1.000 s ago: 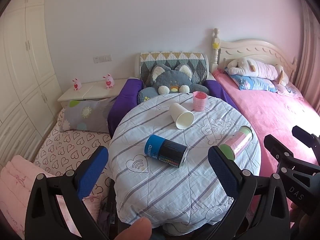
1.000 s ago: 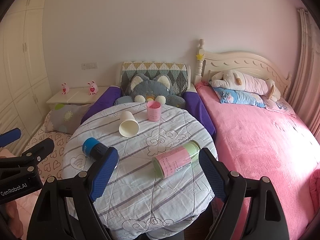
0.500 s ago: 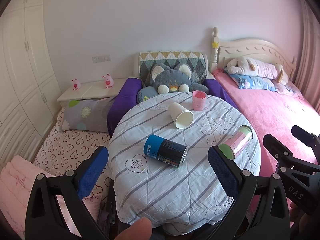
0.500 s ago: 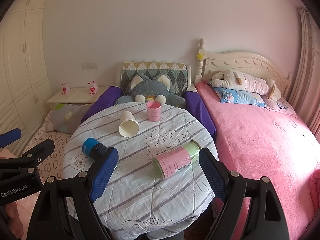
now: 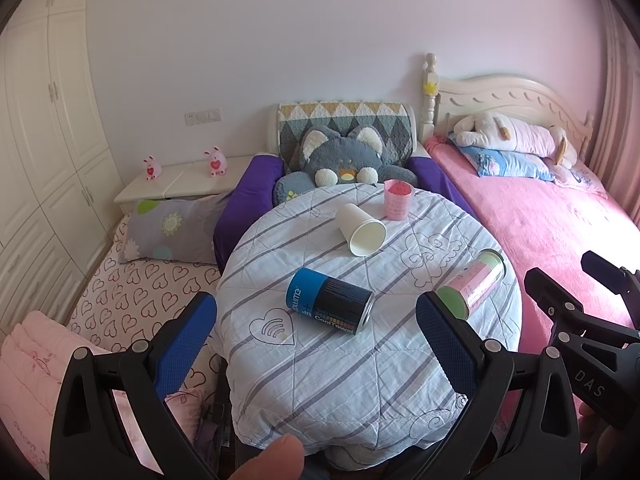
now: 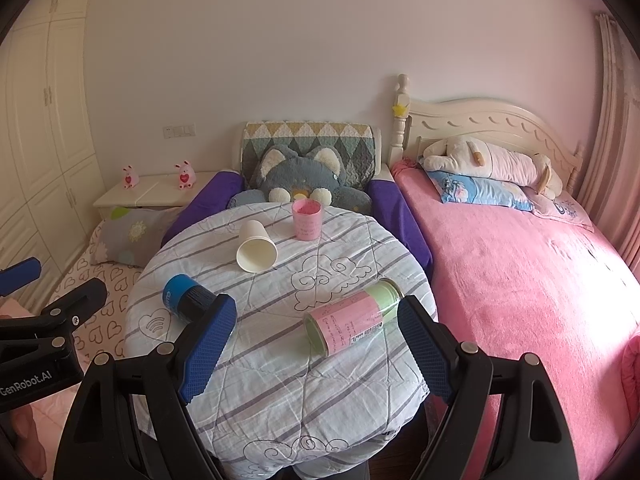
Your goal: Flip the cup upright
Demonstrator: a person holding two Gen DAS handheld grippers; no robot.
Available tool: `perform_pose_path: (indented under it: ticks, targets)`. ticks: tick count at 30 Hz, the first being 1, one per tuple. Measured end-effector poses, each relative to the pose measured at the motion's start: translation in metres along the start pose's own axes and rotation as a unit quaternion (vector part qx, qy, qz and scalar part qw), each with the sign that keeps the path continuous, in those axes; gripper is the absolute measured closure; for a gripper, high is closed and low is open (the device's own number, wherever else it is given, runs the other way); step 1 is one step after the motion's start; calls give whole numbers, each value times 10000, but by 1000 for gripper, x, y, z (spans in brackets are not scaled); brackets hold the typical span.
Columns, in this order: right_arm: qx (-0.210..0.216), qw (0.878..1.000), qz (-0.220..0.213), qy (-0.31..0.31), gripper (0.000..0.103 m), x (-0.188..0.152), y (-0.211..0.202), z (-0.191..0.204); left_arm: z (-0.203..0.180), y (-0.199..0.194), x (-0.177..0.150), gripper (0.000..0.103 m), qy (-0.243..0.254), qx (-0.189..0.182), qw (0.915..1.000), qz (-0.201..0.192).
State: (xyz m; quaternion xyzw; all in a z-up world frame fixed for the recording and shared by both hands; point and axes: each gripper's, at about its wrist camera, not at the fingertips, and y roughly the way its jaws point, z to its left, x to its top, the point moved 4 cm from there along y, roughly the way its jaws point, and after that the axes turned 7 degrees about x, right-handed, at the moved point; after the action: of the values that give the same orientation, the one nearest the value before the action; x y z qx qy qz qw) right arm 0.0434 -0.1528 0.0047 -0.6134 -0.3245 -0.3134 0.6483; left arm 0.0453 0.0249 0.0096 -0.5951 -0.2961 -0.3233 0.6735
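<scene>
A white paper cup [image 5: 361, 229] lies on its side on the round table [image 5: 360, 360], mouth toward me; it also shows in the right wrist view [image 6: 255, 247]. A pink cup [image 5: 397, 199] stands upright behind it, also in the right wrist view [image 6: 306, 219]. A blue-and-black can [image 5: 330, 306] and a pink-and-green can [image 6: 352, 322] lie on their sides nearer me. My left gripper [image 5: 316, 340] is open and empty, short of the blue can. My right gripper [image 6: 316, 344] is open and empty, near the pink-and-green can.
The table wears a striped quilted cloth [image 6: 280, 380]. A purple sofa with a grey cat plush [image 5: 344, 158] stands behind it. A pink bed [image 6: 520, 260] lies to the right. A low mattress with heart print [image 5: 140, 292] lies to the left.
Both grippers have edged slightly forward and down toward the table. The cups and cans have not moved.
</scene>
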Motion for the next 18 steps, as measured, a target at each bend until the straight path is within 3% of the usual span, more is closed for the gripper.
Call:
perform_pose_path:
  ticks: [18]
  targets:
    - [16,10000,32,21,19,-2,4,-3,0,0,1,2,5,-8,10000,7]
